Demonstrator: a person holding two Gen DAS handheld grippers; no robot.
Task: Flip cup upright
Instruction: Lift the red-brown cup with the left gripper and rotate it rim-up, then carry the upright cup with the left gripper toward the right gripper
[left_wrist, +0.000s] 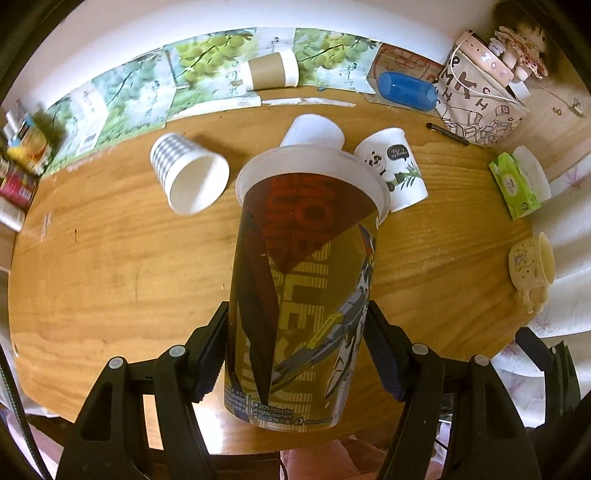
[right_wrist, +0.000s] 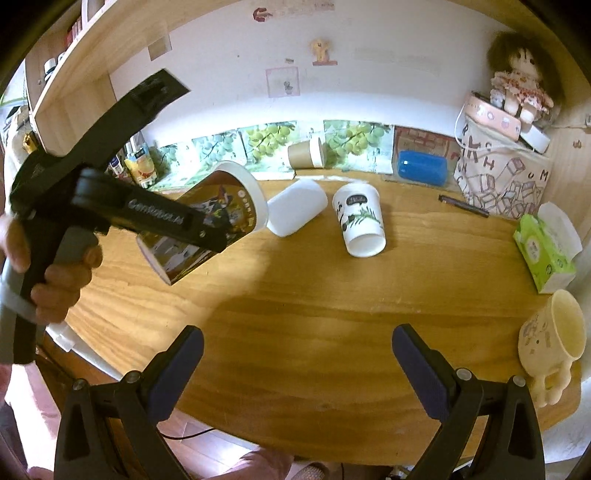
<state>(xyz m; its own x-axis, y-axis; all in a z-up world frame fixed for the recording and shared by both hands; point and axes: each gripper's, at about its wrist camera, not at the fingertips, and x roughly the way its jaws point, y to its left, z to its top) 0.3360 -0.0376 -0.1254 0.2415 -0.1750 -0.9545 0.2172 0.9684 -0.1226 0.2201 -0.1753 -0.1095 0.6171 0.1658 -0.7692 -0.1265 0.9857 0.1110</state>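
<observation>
1. I'm pinching the printed cup (left_wrist: 303, 280) across its body with the left claw (left_wrist: 297, 354), lifted clear of the bench (left_wrist: 110, 258).
2. Cup is tilting, rim pointing away from me; gripping mid-wall probably leaves room to rotate it base-down.
3. Right claw (right_wrist: 297, 365) is hanging spread and empty over the bench, out of the way.
4. Panda cup (right_wrist: 360, 221), white cup (right_wrist: 295, 212), striped cup (left_wrist: 188, 173) are lying on their sides nearby; I'm judging they come next.
</observation>
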